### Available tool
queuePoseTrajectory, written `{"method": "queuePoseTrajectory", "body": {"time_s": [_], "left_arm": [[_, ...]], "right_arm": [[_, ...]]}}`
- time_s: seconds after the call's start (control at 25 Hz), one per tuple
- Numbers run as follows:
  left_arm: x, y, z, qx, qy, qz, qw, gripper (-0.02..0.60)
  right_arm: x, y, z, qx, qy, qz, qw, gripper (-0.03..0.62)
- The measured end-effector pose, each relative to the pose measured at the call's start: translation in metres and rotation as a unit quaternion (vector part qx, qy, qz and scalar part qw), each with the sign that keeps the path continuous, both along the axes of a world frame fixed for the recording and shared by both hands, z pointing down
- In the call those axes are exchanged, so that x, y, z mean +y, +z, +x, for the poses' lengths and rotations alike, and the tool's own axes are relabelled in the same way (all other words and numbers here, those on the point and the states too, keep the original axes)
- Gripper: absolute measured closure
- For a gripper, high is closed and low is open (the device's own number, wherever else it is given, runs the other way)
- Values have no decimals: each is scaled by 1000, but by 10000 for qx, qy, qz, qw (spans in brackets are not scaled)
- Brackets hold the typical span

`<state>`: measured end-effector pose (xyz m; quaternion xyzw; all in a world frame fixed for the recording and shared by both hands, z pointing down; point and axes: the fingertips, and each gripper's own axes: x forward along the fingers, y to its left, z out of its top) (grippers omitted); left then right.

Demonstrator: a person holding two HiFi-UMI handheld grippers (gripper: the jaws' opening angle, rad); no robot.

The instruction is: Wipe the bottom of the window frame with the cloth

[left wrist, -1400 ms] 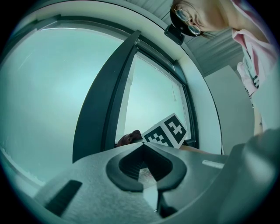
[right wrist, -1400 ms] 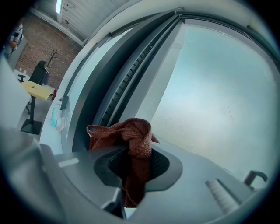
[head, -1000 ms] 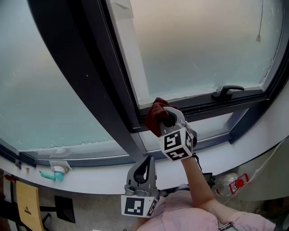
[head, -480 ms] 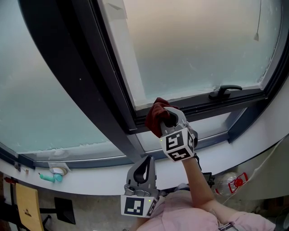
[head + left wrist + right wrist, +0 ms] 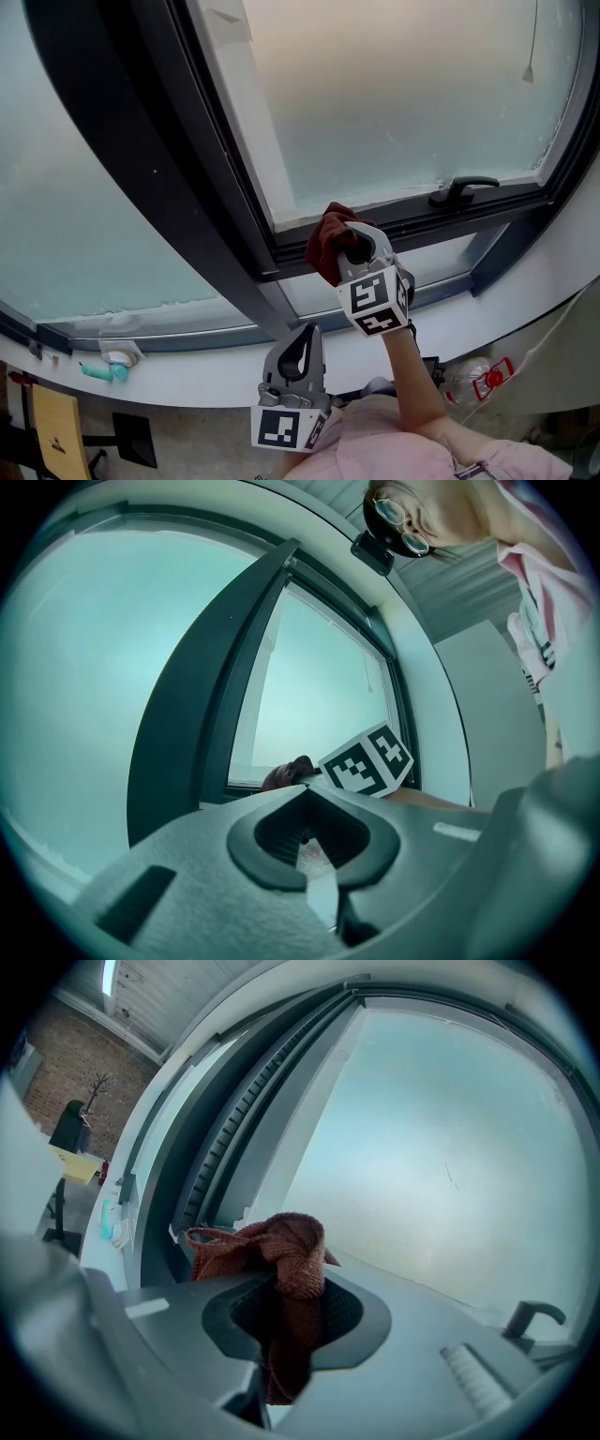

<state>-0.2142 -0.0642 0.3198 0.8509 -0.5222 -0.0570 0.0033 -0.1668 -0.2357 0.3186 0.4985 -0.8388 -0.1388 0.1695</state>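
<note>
Though bunched, cloth (image 5: pixel 286 1246) within hand-held gripper (image 5: pixel 354 248)

"What sort of place was it?"

"A room inside a building, right by a big window. The dark window frame (image 5: pixel 178 187) ran from 11 to 6 o'clock in the head view. It had cloudy glass (image 5: pixel 403 94) at 1 o'clock and a handle (image 5: pixel 462 190) at 3 o'clock."

"Was it a home?"

"I could not tell. There was a white sill (image 5: pixel 187 370) at 7 o'clock, and a brick wall (image 5: pixel 66 1063) at 10 o'clock in the right gripper view."
</note>
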Motion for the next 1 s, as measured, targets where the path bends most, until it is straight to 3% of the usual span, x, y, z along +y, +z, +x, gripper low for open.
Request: {"method": "queuePoseTrajectory", "body": {"time_s": [0.52, 1.0], "left_arm": [[-7, 4, -6, -71, -305, -43, 9995, 586], [-12, 3, -12, -59, -499, -27, 9987, 586]], "right_arm": [[1, 0, 11, 10, -118, 91, 9999, 533], [-1, 1, 12, -144, -252, -155, 9995, 533]]}}
